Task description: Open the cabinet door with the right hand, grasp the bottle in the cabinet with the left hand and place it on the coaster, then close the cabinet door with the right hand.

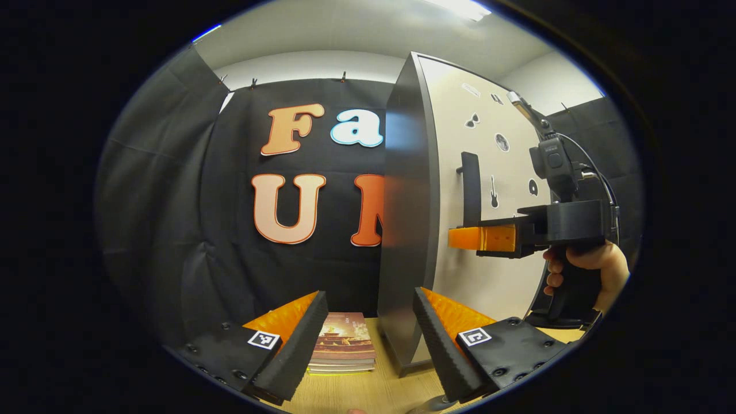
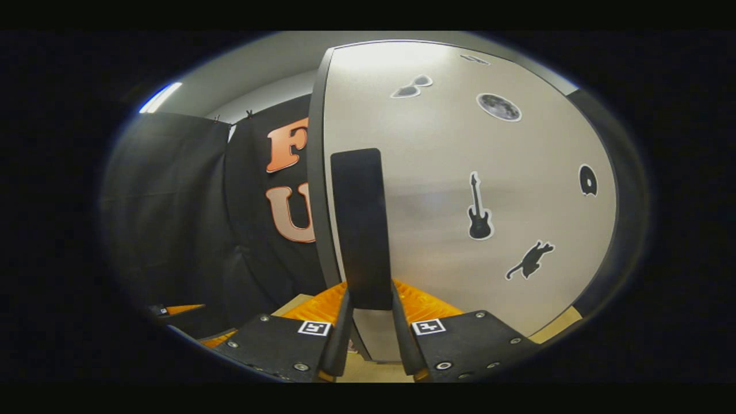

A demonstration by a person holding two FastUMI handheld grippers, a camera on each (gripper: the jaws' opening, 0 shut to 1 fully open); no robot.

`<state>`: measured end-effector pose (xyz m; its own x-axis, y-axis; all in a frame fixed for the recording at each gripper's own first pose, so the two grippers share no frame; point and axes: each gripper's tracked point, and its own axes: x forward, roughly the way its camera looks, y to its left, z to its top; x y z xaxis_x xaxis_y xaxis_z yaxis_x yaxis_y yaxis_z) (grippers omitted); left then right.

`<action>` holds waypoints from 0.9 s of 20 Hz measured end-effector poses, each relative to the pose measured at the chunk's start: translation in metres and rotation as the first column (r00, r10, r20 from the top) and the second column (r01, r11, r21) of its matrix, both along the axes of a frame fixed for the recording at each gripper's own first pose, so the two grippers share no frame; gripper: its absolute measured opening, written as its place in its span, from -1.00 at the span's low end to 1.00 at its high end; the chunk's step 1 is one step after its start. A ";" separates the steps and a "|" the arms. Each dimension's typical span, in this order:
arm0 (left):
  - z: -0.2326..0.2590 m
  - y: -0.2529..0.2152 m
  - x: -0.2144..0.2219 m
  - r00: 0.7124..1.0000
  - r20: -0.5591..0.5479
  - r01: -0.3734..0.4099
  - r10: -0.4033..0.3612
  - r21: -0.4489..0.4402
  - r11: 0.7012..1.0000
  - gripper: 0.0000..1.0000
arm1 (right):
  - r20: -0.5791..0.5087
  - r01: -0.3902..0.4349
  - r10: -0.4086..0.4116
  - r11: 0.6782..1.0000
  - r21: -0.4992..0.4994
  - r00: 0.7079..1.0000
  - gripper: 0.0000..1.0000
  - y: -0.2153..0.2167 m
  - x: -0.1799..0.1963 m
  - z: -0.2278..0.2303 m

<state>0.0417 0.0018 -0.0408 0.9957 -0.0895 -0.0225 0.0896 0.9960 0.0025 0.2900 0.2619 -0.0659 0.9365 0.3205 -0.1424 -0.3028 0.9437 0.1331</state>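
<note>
Pale cabinet door, dark handle

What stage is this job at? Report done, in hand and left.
Done: nothing finished; the cabinet door looks shut or barely moved.
In hand: the right gripper has both fingers around the door handle, seemingly clamped, at the opening step. The left gripper is open, waiting over the table near some books.
Left: swing the door open, take the bottle out, place it on the coaster, close the door.
</note>
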 end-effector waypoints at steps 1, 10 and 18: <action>-0.001 -0.001 -0.001 1.000 -0.004 -0.008 0.008 0.001 1.000 0.96 | 0.000 -0.008 0.008 1.000 -0.001 1.000 -0.25 0.001 -0.001 0.000; -0.003 -0.010 -0.024 0.997 -0.030 -0.073 0.073 0.001 0.997 0.94 | 0.044 -0.073 0.073 0.997 0.002 0.996 0.27 -0.017 -0.055 0.017; 0.011 -0.034 -0.053 0.995 -0.018 -0.100 0.100 -0.004 0.995 0.96 | 0.073 -0.026 0.027 0.999 -0.018 0.997 0.66 -0.079 -0.122 0.022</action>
<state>-0.0115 -0.0323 -0.0296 0.9992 0.0103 -0.0398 -0.0104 0.9999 -0.0033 0.1675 0.1826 -0.0440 0.9358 0.3435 -0.0796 -0.3360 0.9372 0.0934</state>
